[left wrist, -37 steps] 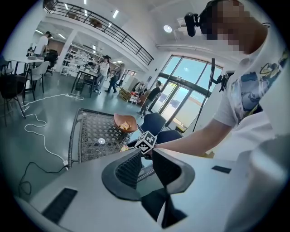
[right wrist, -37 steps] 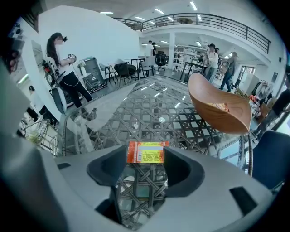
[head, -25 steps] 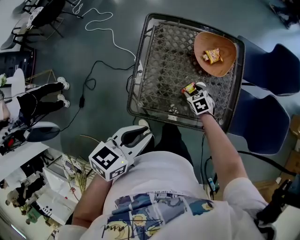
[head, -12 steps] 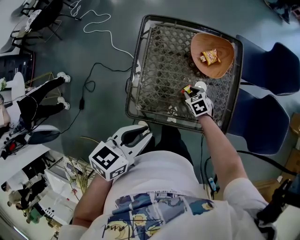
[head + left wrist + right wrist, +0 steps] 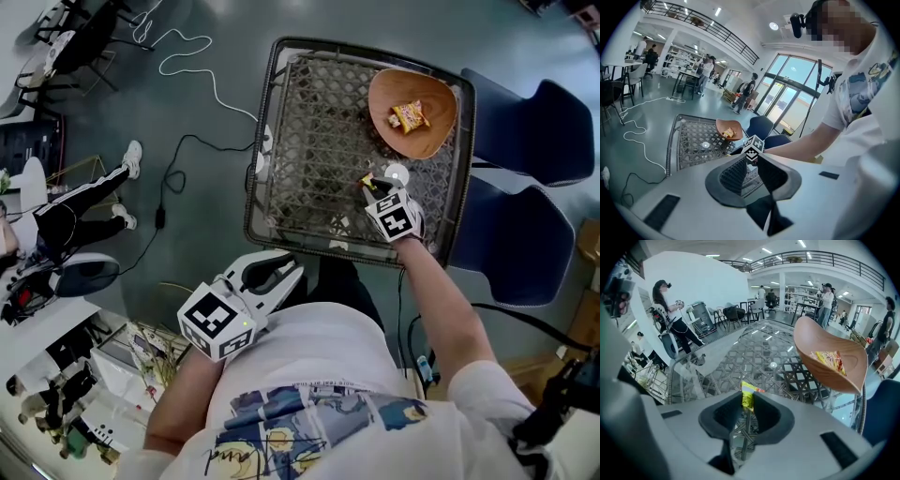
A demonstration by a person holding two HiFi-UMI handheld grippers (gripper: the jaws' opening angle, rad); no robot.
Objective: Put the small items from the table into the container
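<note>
A yellow snack packet stands pinched between the pads of my right gripper, whose jaws are closing on it. In the head view that gripper holds the packet just above the dark mesh table, below the wooden bowl. The bowl holds an orange-yellow snack packet. A small white disc lies on the mesh beside the right gripper. My left gripper hangs off the table near my body, its jaws a narrow gap apart with nothing between them.
Two blue chairs stand right of the table. A white cable and a black one run over the grey floor at the left. A person's legs show at far left.
The right gripper's jaws have closed from wide open onto the yellow packet and lifted it a little off the mesh. The left gripper has barely moved.
</note>
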